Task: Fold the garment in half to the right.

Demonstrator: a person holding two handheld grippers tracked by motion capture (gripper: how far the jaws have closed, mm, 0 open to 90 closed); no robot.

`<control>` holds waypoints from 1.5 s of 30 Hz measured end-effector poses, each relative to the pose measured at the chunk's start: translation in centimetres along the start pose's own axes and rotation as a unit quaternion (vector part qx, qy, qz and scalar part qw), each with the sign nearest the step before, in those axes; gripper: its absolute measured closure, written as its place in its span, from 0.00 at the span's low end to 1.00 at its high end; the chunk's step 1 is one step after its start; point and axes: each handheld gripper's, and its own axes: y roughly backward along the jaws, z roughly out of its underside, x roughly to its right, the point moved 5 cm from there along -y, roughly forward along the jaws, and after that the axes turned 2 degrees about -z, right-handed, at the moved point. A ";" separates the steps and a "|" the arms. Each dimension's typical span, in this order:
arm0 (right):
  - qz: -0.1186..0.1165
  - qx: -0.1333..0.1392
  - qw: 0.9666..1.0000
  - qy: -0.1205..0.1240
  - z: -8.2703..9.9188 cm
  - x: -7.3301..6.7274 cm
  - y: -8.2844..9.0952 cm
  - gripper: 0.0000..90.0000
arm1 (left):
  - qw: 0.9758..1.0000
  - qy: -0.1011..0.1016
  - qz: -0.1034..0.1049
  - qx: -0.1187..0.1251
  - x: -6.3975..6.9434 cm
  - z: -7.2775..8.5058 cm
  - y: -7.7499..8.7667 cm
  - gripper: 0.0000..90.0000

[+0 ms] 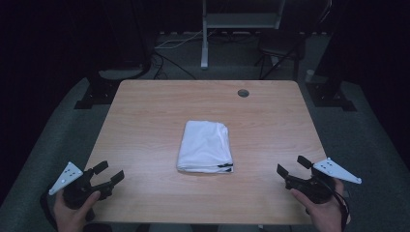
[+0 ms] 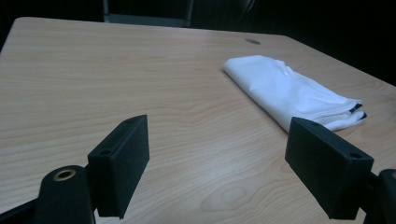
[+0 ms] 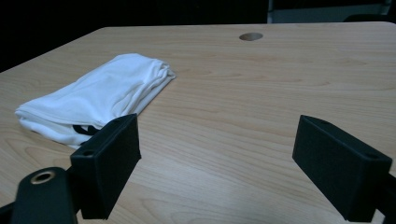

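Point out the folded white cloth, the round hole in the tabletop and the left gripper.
Folded white cloth (image 1: 205, 146): high view, middle of its top surface.
Round hole in the wooden tabletop (image 1: 243, 93): high view, its centre.
Left gripper (image 1: 110, 173): high view, midway between its fingertips.

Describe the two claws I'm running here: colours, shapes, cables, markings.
Both the left claw and right claw are black, with two blocky rectangular jaws. Each carries a grey three-cornered plate dotted with small white marks. A dark cable trails by the right hand.
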 end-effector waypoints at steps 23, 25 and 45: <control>0.032 0.008 0.999 -0.016 1.3 2.3 0.4 0.15 | 0.999 0.014 -0.037 -0.001 -2.3 1.4 -0.3 0.24; 0.033 0.008 0.999 -0.016 1.4 2.4 0.4 0.15 | 0.999 0.014 -0.038 -0.002 -2.4 1.5 -0.3 0.24; 0.044 0.013 0.999 -0.014 2.5 3.2 0.1 0.15 | 0.999 0.006 -0.043 0.003 -2.2 1.7 -0.7 0.24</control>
